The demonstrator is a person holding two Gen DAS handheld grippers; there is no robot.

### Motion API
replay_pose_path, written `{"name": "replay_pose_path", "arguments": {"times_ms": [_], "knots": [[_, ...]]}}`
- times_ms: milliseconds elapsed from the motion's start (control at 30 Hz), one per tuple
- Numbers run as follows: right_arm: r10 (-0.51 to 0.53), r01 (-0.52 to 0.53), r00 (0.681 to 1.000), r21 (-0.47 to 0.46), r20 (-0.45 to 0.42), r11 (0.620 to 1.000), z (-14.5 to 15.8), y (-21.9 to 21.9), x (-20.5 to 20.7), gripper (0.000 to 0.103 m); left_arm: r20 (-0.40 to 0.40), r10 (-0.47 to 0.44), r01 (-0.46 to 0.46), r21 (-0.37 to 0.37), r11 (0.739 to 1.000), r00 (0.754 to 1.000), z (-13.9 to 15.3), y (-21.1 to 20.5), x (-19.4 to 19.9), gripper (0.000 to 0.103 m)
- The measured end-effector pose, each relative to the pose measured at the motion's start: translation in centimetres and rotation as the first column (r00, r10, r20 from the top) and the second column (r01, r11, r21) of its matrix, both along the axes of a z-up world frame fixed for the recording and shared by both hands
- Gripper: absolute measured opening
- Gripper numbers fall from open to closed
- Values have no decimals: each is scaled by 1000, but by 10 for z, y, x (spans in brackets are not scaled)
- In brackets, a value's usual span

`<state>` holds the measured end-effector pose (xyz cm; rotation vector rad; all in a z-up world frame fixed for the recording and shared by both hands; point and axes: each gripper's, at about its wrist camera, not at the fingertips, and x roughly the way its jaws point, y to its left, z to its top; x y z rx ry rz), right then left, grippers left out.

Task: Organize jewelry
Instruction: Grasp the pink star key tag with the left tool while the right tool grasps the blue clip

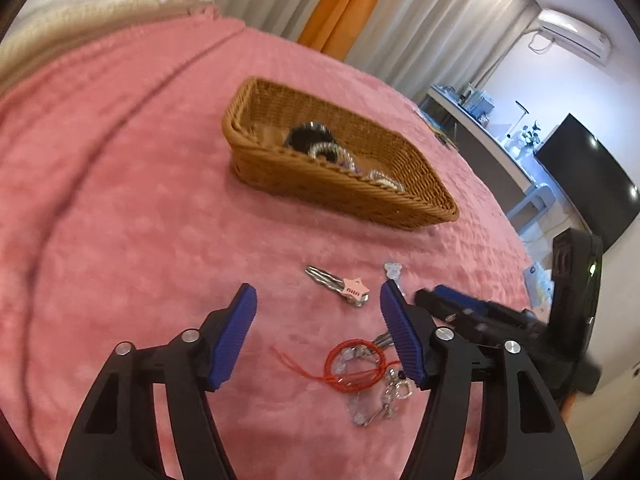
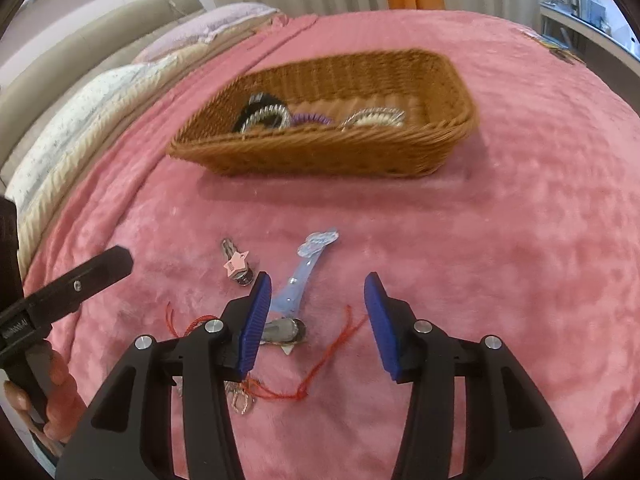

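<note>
Right wrist view is showing the loose jewelry still lying on the pink fleece bed cover (image 2: 500,240): a pale blue translucent hair clip (image 2: 298,280), a pink star hair clip (image 2: 236,264) and a red cord bracelet (image 1: 354,366); the right tongs (image 2: 316,320) are standing apart and empty over the blue clip, the left tongs (image 1: 318,336) likewise over the bracelet; the brown woven wicker basket (image 2: 328,152), already holding hair ties, is sitting well beyond; judging by this, pick-up is in hand, calling for lowering and closing.
</note>
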<state>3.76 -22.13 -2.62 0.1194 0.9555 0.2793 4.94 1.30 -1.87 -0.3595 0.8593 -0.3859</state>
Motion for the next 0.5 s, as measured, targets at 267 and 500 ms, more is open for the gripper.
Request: {"name": "replay_pose_path", "arguments": {"times_ms": [267, 500], "knots": [[22, -22, 1000, -115, -2, 993, -10, 33, 12, 34, -125, 1, -4, -23, 1000, 992, -21, -22, 30, 55], [-1, 3, 1000, -156, 13, 988, -9, 14, 10, 18, -176, 1, -3, -7, 1000, 984, -37, -44, 44, 51]]}}
